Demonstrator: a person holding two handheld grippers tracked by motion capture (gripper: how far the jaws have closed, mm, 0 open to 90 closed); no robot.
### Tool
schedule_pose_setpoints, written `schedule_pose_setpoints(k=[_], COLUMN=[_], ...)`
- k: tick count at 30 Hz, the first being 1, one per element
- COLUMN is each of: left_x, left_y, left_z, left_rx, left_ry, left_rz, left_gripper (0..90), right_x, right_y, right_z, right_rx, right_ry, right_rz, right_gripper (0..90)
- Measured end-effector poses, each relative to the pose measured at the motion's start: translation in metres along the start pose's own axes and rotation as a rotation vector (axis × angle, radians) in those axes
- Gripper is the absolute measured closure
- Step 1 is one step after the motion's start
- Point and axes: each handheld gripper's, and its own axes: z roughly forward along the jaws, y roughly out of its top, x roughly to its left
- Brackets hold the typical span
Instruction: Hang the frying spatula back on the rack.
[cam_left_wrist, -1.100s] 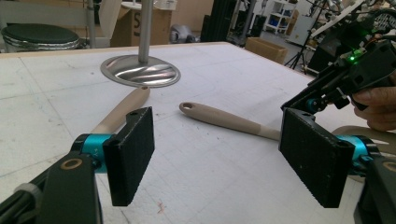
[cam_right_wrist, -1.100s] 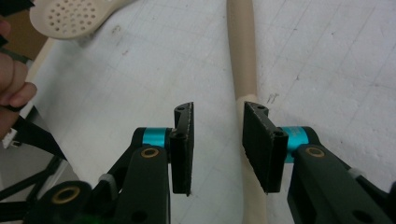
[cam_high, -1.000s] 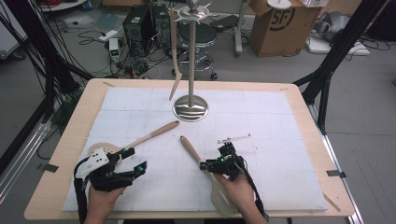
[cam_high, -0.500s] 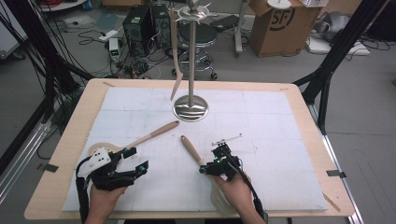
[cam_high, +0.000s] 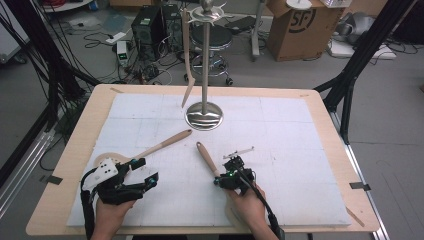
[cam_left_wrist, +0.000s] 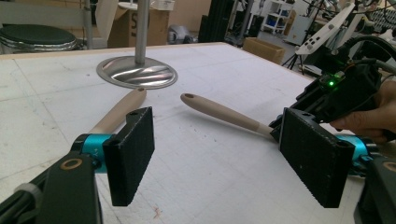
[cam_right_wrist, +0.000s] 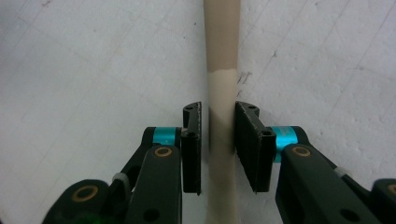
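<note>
right gripper: jaws just narrowed around spatula handle, mid-table toward near edge, contact uncertain | left gripper: wide, nothing held | risk: handle may be pivoted if lifted off-centre

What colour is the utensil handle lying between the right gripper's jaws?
The long utensil handle is tan at the end, paler beige near the jaws; the right gripper view shows it best.
</note>
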Motion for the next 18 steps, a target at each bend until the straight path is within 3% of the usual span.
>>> schedule_pose_setpoints(k=[7, 18], left_x=[0.0, 0.0], left_y=[0.0, 0.0], left_z=[0.0, -0.001], left_rx=[0.001, 0.001], left_ry=[0.003, 0.003], left_rz=[-0.001, 0.0], left_gripper=[27.4, 27.4], right_x=[0.009, 0.009], right_y=[-0.003, -0.011], right_z=[0.004, 0.005], right_rx=[-0.044, -0.121], right_ry=[-0.063, -0.076], right_rz=[-0.063, -0.107], right_gripper=[71.6, 76.6])
